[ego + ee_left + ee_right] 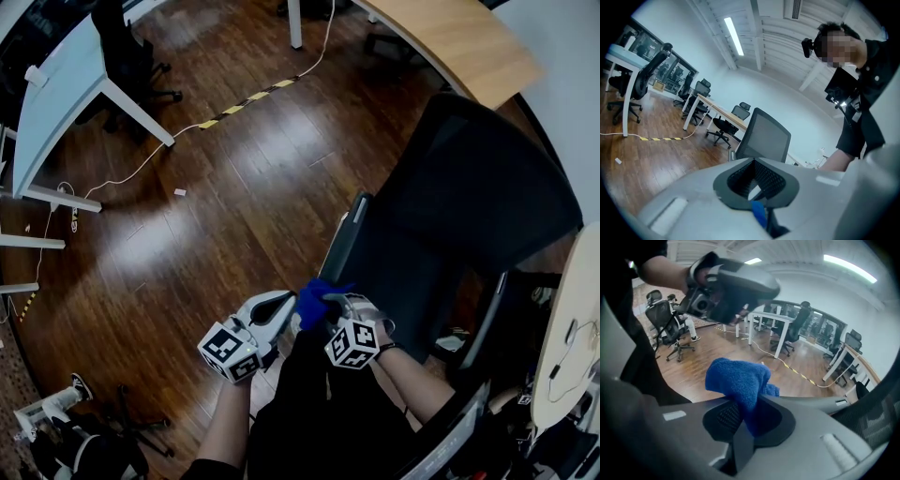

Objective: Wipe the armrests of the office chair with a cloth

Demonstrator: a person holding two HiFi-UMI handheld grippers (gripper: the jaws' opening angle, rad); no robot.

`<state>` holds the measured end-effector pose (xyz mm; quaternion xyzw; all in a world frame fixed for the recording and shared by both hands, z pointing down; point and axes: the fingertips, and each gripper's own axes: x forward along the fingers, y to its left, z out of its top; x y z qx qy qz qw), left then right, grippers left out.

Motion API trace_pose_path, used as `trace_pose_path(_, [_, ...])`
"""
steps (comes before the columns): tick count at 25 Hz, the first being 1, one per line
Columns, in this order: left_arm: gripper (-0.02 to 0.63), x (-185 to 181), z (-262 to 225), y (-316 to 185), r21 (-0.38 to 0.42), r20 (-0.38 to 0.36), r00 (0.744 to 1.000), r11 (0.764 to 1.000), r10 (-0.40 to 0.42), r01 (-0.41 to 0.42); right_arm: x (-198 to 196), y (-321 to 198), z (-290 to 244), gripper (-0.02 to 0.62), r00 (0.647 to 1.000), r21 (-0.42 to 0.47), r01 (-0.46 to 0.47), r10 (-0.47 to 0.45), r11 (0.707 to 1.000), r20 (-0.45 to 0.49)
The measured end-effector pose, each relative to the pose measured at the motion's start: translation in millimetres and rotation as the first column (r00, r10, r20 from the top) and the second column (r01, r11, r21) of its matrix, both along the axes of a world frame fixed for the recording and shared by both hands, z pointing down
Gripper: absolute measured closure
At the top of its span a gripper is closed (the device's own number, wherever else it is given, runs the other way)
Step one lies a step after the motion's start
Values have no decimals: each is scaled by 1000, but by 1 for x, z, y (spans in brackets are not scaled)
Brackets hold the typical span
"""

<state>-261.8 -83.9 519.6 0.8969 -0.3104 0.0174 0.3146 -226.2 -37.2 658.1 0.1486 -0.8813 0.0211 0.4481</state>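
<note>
A blue cloth (317,302) bunches up out of my right gripper (332,304), which is shut on it; the right gripper view shows the cloth (739,380) rising from between the jaws. My left gripper (285,306) hovers just left of the cloth with its jaws together. A thin blue strip (759,213) shows at the seam of its jaws, and I cannot tell what it is. The black office chair (469,187) stands to the right. Its near armrest (348,234) lies just above the cloth, and the other armrest (494,314) is further right.
Wooden floor with a white cable and yellow-black tape (234,105). A white desk (56,84) and another black chair (127,47) stand at the far left. A wooden desk (459,37) is behind the chair, and a pale desk edge (572,328) sits at the right.
</note>
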Motion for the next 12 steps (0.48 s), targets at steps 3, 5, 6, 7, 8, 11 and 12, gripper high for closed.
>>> trace_pose_path(3, [611,0,2,7,9,4,1000,1000,11,-11,-18,34,3,546,999,6,53,-53,999,5])
trace_pose_path(5, [611,0,3,9,13,4,1000,1000,10,-10,-22,43,5,546,998,-2,64,-64,998,16])
trace_pose_path(6, [611,0,4,10,10,5,1000,1000,8,-8,-22,44,6,546,997,-5,70,-70,998,21])
trace_pose_path(7, [611,-1,6,11,5,7,1000,1000,5,-5,-22,45,6,545,996,-3,80,-80,997,25])
trace_pose_path(8, [611,-1,7,12,-3,8,1000,1000,-1,1,-22,44,6,545,995,7,95,-95,996,28])
trace_pose_path(11, [611,-3,9,12,-20,5,1000,1000,-18,18,-18,27,4,545,993,60,116,-118,991,29])
trace_pose_path(12, [611,-2,9,12,-20,2,1000,1000,-17,17,-15,15,3,545,994,77,99,-101,992,27])
